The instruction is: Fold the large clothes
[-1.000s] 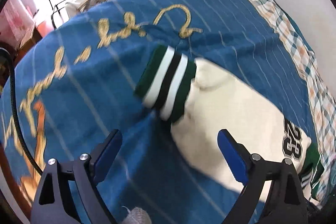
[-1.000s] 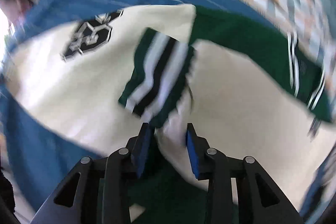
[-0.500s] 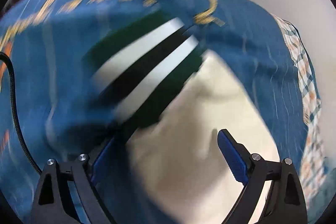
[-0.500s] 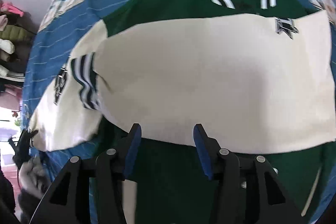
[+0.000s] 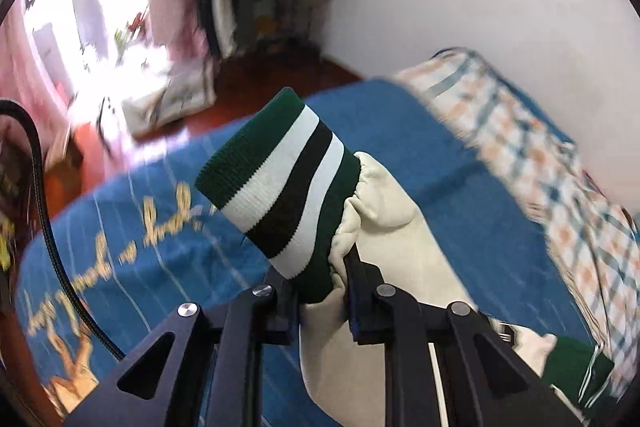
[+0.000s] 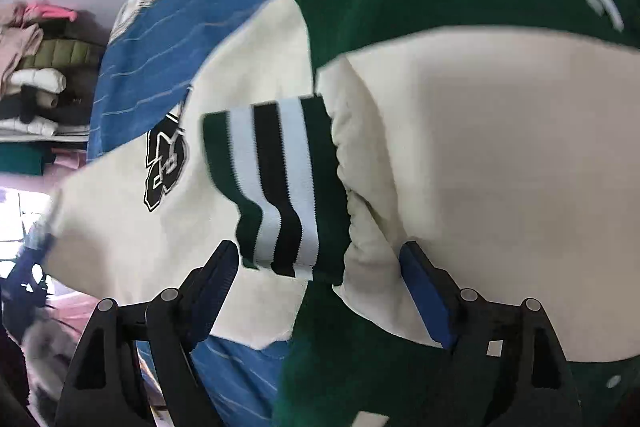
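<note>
Left gripper has just clamped on the cuff, right gripper has just opened — swing that sleeve flat across the jacket, no bunching.

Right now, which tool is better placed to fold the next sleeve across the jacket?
Left. The left tool is clamped on a striped cuff, lifted off the blue bedspread; the right tool is open, gripping nothing.

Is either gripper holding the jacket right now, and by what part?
The left gripper is shut on the sleeve just behind its striped cuff. The right gripper stands open over the other cuff, holding nothing.
</note>
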Demonstrator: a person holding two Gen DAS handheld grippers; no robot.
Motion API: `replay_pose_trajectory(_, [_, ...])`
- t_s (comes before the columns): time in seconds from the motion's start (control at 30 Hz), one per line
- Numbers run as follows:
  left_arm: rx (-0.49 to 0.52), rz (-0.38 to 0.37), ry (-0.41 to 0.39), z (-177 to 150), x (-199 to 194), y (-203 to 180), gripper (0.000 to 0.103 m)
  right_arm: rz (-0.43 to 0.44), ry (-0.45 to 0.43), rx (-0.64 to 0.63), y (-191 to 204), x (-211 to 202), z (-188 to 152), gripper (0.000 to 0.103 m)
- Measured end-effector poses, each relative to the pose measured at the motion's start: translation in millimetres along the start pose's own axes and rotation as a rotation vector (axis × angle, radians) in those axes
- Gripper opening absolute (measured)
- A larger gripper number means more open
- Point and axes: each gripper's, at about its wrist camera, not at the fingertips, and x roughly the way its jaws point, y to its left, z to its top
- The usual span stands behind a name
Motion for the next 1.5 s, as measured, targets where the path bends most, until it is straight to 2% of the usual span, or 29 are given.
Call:
replay_pose_trajectory(0.1, [0.176,0.020,-0.088,7.7,-38.8,-53.0,0.013,-0.207,-0.107,-0.060,-3.2,-45.5,-10.6,0.084])
replay_pose_trajectory(0.13, [0.232,0.010,-0.117,4.7,-55.6,-74.3,0.013,-0.291,-0.138,-0.069,-11.3,-62.9,-15.1,0.084])
replay_pose_trajectory(0.2, [0.312,-0.021,-0.146,1.8,-67.1,-114.0,0.013,-0.400,-0.164,-0.058,-34.4,-86.5,-22.9,0.085])
replay_pose_trajectory(0.33, [0.496,-0.109,-0.185,-43.3,-109.0,-205.9,0.013,-0.518,-0.173,0.003,-94.4,-120.2,-32.2,0.087])
replay_pose_trajectory(0.43, [0.577,-0.186,-0.154,-84.6,-132.4,-259.9,0.012,-0.553,-0.181,0.033,-137.9,-141.5,-42.3,0.087])
replay_pose_trajectory(0.53, [0.656,-0.269,-0.101,-135.7,-153.8,-317.5,0.012,-0.547,-0.188,0.073,-184.0,-161.6,-48.9,0.087])
replay_pose_trajectory(0.67, [0.744,-0.401,0.013,-216.1,-180.7,-390.6,0.012,-0.504,-0.181,0.177,-257.3,-187.7,-63.9,0.087])
replay_pose_trajectory(0.8, [0.831,-0.491,0.122,-292.8,-198.2,-456.6,0.012,-0.476,-0.175,0.279,-328.3,-215.8,-84.3,0.087])
replay_pose_trajectory(0.87, [0.880,-0.494,0.187,-331.3,-192.8,-484.3,0.013,-0.488,-0.162,0.319,-366.0,-227.9,-96.0,0.087])
replay_pose_trajectory(0.93, [0.937,-0.498,0.250,-366.9,-183.9,-505.7,0.019,-0.482,-0.158,0.350,-395.7,-238.5,-108.9,0.087])
replay_pose_trajectory(1.0, [0.982,-0.484,0.318,-398.3,-172.2,-520.8,0.021,-0.480,-0.145,0.373,-422.3,-246.6,-121.0,0.087])
replay_pose_trajectory(1.07, [1.012,-0.482,0.354,-419.4,-170.0,-529.9,0.049,-0.447,-0.136,0.397,-445.2,-253.6,-133.3,0.087])
replay_pose_trajectory(1.1, [1.016,-0.502,0.374,-424.5,-171.0,-532.0,0.083,-0.424,-0.128,0.408,-455.8,-256.8,-138.8,0.087])
replay_pose_trajectory(1.13, [1.014,-0.511,0.378,-427.1,-173.1,-532.7,0.096,-0.405,-0.125,0.417,-462.6,-259.9,-142.9,0.087])
replay_pose_trajectory(1.23, [0.996,-0.547,0.387,-423.3,-186.0,-533.3,0.096,-0.302,-0.129,0.437,-478.6,-271.4,-150.4,0.087])
replay_pose_trajectory(1.37, [0.955,-0.531,0.396,-401.1,-196.2,-516.0,0.096,-0.141,-0.170,0.471,-482.6,-293.0,-151.1,0.087])
replay_pose_trajectory(1.5, [0.831,-0.462,0.369,-334.5,-198.9,-448.1,0.096,-0.013,-0.212,0.442,-461.3,-307.0,-131.6,0.087])
